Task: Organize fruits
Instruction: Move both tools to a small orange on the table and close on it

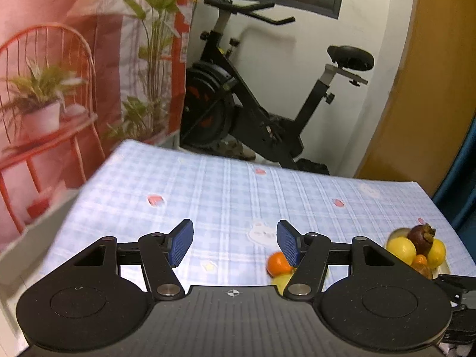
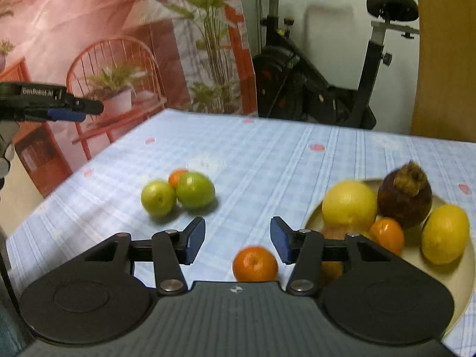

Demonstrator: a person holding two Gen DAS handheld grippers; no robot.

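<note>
The right tool [image 2: 237, 240] is spread wide and empty, a loose orange [image 2: 255, 264] lying on the table [image 2: 267, 160] just below its gap. To its right, the plate [image 2: 464, 270] holds lemons, a small orange and a dark fruit [image 2: 405, 197]. Farther left, two green fruits [image 2: 178, 196] sit touching, a small orange behind them. The left tool [image 1: 235, 242] is also wide, empty, above the table.

black hand-held gripper [image 2: 237, 239], blue ribbed pads [image 2: 195, 242], silver screws
</note>
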